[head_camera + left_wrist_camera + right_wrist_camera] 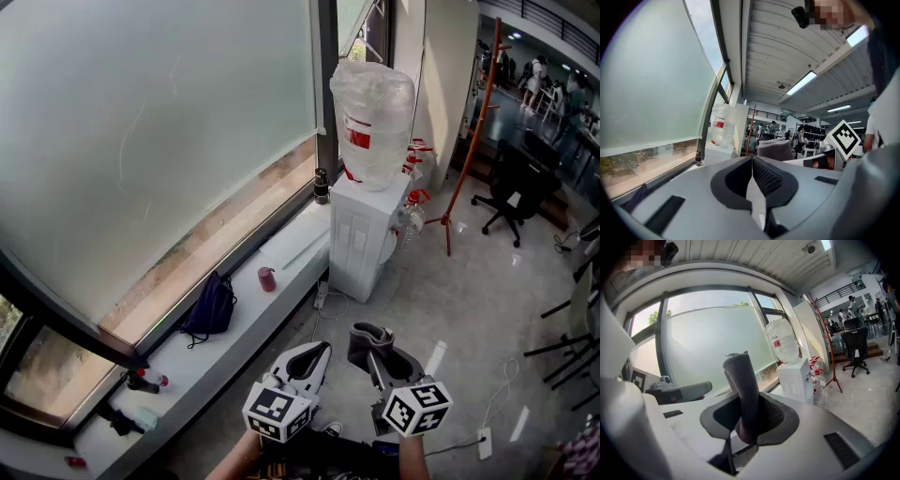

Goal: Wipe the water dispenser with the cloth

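Cloth (740,390) first: a grey, thick-woven strip stands up out of the right gripper (746,423), whose jaws are clamped on its lower end, so the top flops free above them. The left gripper (752,164) has its jaws pressed together with nothing between them; it hangs just beside the right one, low in front of the person. The water dispenser (359,242) is well apart from both, a white cabinet on the floor against the end of the window ledge (187,361), so I judge the step in hand to be the approach, with no wiping begun. To do it well, the right gripper should come in with the free end of the cloth leading, so that fabric and not hard jaw meets the cabinet; the top face looks like the place to start, with flat strokes going downward over the sides. The grip looks short, so firm pressure could pull the cloth loose; light passes seem safer. The empty gripper could steady the cabinet from the side. As for containers, a big clear bottle (372,117) sits upside down on the dispenser, its wall crumpled; how much water it holds I cannot tell. On the floor just beside the cabinet stand smaller clear bottles (411,214) with red caps, contents unclear, and a small red cup (267,278) stands on the ledge
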